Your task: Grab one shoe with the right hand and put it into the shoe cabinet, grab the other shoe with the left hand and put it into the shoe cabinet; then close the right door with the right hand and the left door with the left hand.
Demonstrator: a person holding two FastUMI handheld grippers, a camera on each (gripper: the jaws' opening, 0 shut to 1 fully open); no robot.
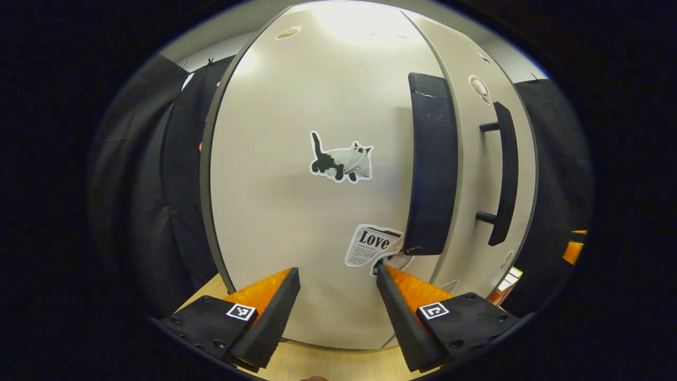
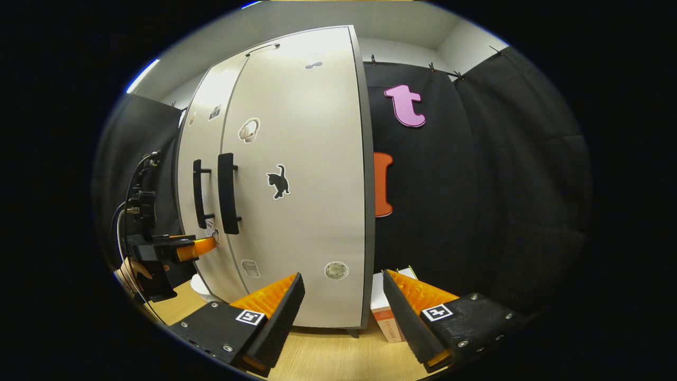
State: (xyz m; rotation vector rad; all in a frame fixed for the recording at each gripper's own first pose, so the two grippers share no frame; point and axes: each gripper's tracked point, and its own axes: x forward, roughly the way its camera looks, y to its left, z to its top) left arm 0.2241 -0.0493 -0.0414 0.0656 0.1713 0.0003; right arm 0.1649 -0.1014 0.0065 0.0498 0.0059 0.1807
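Facing the shoe cabinet [image 1: 296, 201] at close range, the left tool [image 1: 338, 275] stands with its two wedge-shaped, ribbed fingers spread wide and nothing between them; its tips sit just short of the smooth, pale, matte left door [image 1: 275, 159]. That door carries flat paper stickers, a cat sticker [image 1: 342, 161] in the middle and a newspaper-style one [image 1: 373, 244] lower down. A thick, dark, slab-like left handle [image 1: 432, 164] runs upright along the door's edge, and beside it a slimmer bar-shaped right handle [image 1: 505, 174] stands off the right door [image 1: 478, 211] on two short pegs. Both doors look shut, flush with each other, so no shoe can be seen.

From the right gripper view, the right tool [image 2: 342, 296] is likewise wide open and empty, held well back from the cabinet above the light, wood-grained table [image 2: 328, 354]. The cabinet's flat rectangular right door shows a small black cat silhouette [image 2: 278, 181] and a round sticker [image 2: 335, 270]. A small cardboard box [image 2: 385, 312] stands on the table just beside the cabinet's corner. Farther left, a hand [image 2: 135, 270] holds the other tool, its tip at the left door's lower part.
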